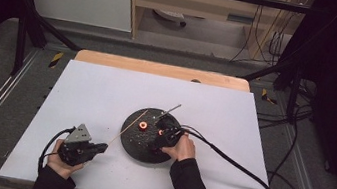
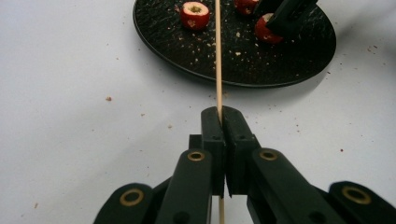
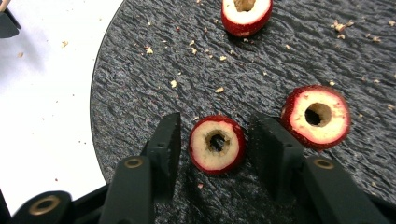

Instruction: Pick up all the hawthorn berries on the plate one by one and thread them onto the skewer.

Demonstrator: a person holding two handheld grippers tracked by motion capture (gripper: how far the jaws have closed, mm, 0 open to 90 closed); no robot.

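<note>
over the black plate [image 3: 140, 70], the right gripper [image 3: 215, 140] brackets a cored red fruit [image 3: 217, 144] with jaws released, while the left gripper [image 2: 222, 123] clenches a wooden skewer [image 2: 218, 51] reaching over the plate's rim.

A round black plate [image 1: 134, 146] with a rough, speckled surface lies on the white desk [image 1: 96, 94], right of centre and toward the near edge, strewn with pale crumbs. On it sit three red cored fruits with cream flesh and a hole through the middle, each lying hole-up. One fruit [image 3: 217, 144] rests between the parted jaws of the right gripper [image 3: 215, 149], with a gap on either side. A second fruit [image 3: 317, 116] lies just beside it, a third fruit [image 3: 246, 15] farther off. A thin wooden skewer [image 2: 218, 56] is clamped between the closed jaws of the left gripper [image 2: 222, 122], its far end reaching out over the plate's left part.
</note>
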